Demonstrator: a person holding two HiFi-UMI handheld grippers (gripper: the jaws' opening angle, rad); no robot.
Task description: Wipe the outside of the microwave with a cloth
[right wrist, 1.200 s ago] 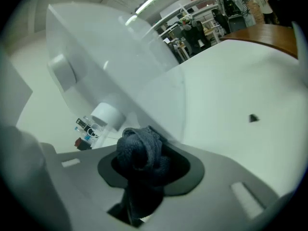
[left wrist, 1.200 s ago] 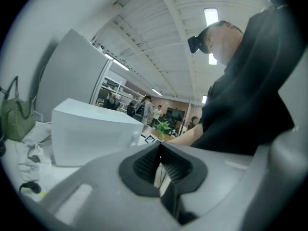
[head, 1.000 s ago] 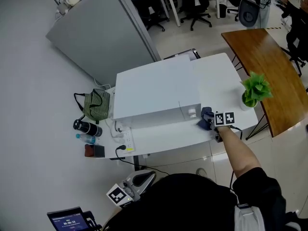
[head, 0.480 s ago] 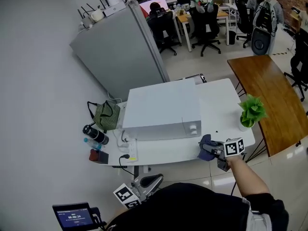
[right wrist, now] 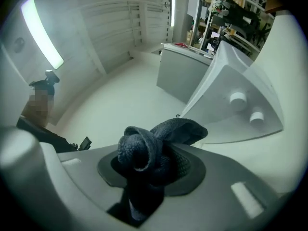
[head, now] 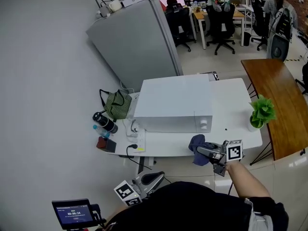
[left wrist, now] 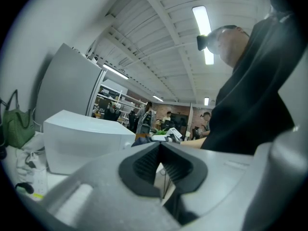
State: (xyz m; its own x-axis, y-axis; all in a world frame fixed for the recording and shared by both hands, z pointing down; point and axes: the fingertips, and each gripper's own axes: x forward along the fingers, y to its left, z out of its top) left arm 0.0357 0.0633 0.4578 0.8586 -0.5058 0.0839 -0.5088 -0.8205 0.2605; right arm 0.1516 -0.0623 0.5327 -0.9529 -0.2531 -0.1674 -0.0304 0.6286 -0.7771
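My right gripper [head: 203, 152] is clenched on the dark blue cloth [head: 195, 154]. In the right gripper view the cloth [right wrist: 155, 147] is bunched into a thick roll between the two jaws, and one flap of it stands out past them. I hold it at the front edge of the white table [head: 231, 110], just in front of the right end of the microwave [head: 172, 104], where the two round knobs [head: 204, 124] are. The cloth is near the microwave but apart from it; I cannot tell if it touches the table edge. In the right gripper view the microwave [right wrist: 239, 106] stands tilted at the right, with both knobs [right wrist: 237, 98] facing me. My left gripper [head: 150, 178] is low beside my body, well apart from the table top. In the left gripper view its jaws are together at the tips and nothing is between them [left wrist: 160, 163]; the microwave [left wrist: 81, 139] shows behind them at the left. On the left part of the table are a green bag [head: 117, 105], a dark bottle [head: 104, 121] and a white power strip [head: 137, 141]. A small green plant [head: 262, 112] stands at the right corner. Behind the table stands a grey refrigerator [head: 135, 37].
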